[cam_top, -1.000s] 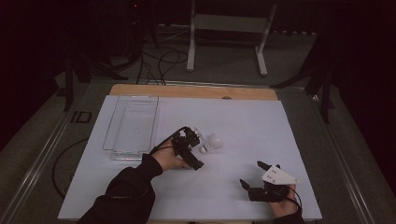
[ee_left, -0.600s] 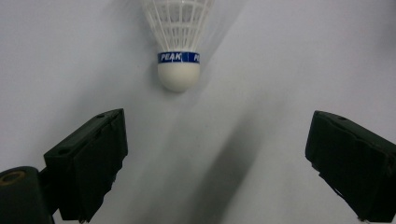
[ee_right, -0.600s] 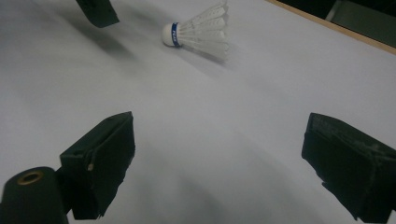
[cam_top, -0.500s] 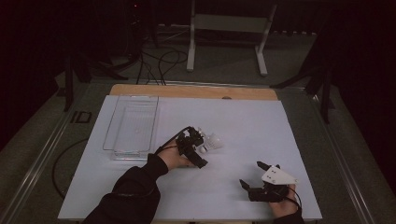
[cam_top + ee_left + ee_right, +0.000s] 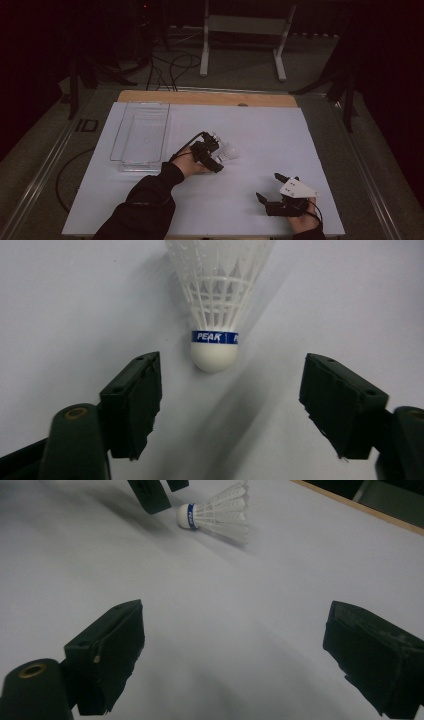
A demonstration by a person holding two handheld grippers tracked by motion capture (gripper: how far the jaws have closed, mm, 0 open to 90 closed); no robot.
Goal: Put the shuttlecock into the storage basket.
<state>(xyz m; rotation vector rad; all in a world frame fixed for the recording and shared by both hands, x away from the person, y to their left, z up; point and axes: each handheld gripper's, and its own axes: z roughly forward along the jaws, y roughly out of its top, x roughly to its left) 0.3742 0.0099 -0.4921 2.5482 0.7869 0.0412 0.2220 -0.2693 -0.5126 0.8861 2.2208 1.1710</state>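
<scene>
Here the left gripper [image 5: 230,385] has its jaws apart, though they have just been closing, and nothing is between them yet: the white shuttlecock [image 5: 216,300] lies on its side just beyond the tips, its cork head with a blue band pointing back toward them. It rests near the middle of the white surface [image 5: 260,130]. To the left stands a clear tray [image 5: 142,132]. At the near right, the right gripper [image 5: 274,189] rests with jaws wide apart, holding nothing.
</scene>
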